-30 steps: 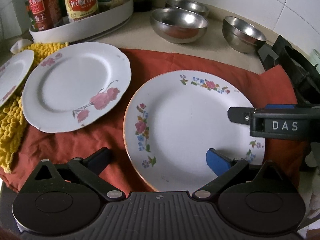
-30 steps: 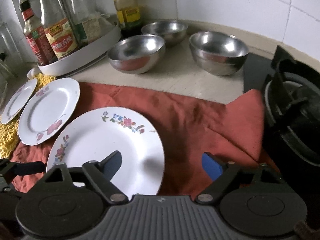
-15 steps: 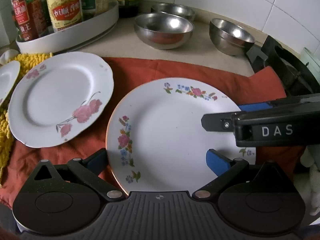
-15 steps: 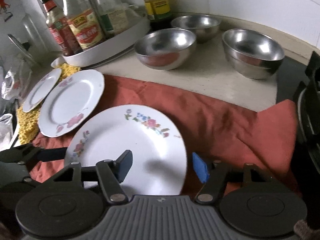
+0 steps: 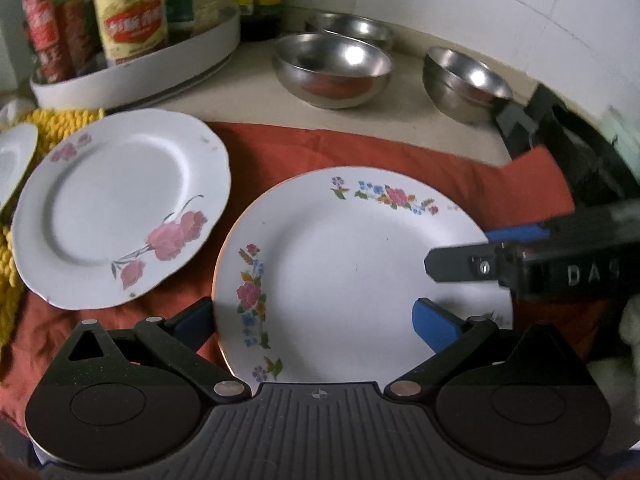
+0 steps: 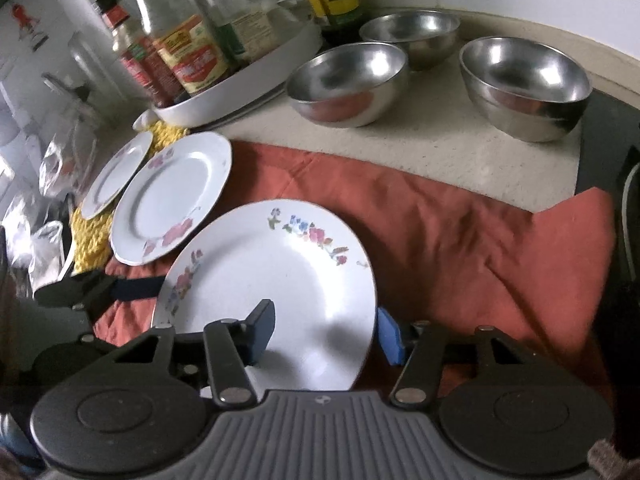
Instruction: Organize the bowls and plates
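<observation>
A white plate with small coloured flowers (image 5: pixel 352 276) (image 6: pixel 272 280) lies on a red cloth (image 5: pixel 360 148) (image 6: pixel 440 232). My left gripper (image 5: pixel 312 320) is open, its jaws straddling the plate's near-left rim, one finger over the plate and one outside it. My right gripper (image 6: pixel 320 332) is open, its jaws straddling the plate's right rim; it shows in the left wrist view (image 5: pixel 520 268). A pink-rose plate (image 5: pixel 116 208) (image 6: pixel 172 196) lies to the left, and a smaller plate (image 6: pixel 116 176) beyond it. Three steel bowls (image 5: pixel 332 68) (image 6: pixel 524 84) (image 6: pixel 408 40) stand behind.
A white tray of sauce bottles (image 5: pixel 132 76) (image 6: pixel 240 84) stands at the back left. A yellow mat (image 5: pixel 8 256) (image 6: pixel 92 232) lies under the left plates. A black gas stove (image 5: pixel 580 152) (image 6: pixel 624 200) is on the right. A tiled wall runs behind.
Both grippers have moved in on the flowered plate from either side, and the right one's jaws have narrowed about its rim. The plate seems to have lifted or tilted slightly.
</observation>
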`<move>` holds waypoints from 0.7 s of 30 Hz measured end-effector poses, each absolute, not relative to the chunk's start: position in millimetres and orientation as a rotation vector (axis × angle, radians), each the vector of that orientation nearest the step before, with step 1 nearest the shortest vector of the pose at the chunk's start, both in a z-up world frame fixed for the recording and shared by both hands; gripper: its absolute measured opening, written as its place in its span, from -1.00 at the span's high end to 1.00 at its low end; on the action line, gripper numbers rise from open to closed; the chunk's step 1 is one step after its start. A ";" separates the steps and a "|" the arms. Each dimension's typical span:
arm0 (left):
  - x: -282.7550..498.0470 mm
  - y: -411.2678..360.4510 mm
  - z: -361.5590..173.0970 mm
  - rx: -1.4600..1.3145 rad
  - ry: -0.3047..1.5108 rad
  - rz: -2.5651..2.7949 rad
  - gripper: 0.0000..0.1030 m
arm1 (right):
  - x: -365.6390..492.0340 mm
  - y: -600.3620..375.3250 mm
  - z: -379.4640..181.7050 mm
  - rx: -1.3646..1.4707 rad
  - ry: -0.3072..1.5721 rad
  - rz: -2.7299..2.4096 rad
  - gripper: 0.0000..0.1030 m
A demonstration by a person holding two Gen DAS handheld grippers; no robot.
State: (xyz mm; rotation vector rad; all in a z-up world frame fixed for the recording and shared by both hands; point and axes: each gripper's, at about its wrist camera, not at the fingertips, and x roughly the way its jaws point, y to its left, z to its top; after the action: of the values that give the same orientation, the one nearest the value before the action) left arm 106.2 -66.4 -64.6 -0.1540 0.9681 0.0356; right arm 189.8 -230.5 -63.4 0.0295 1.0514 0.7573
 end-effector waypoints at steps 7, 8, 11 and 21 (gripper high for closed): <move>104.1 -64.3 -52.9 -0.158 0.928 0.047 -0.99 | 190.9 -232.9 -54.9 0.042 1.030 0.790 0.01; 105.2 -64.4 -55.0 -0.153 0.934 0.049 -0.99 | 190.7 -232.9 -53.8 0.038 1.029 0.794 0.01; 109.3 -59.5 -62.5 -0.170 0.974 0.060 -0.95 | 191.1 -231.4 -55.3 0.026 1.028 0.796 0.01; 92.9 -24.6 -50.1 -0.221 0.930 0.118 -0.98 | 204.6 -223.8 -50.3 -0.023 1.005 0.777 0.02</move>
State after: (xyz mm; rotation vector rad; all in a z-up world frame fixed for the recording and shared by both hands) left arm 92.9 -24.6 -50.1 -0.2214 0.9295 0.1176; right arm 204.6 -223.8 -50.3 -0.0234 1.0051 0.7772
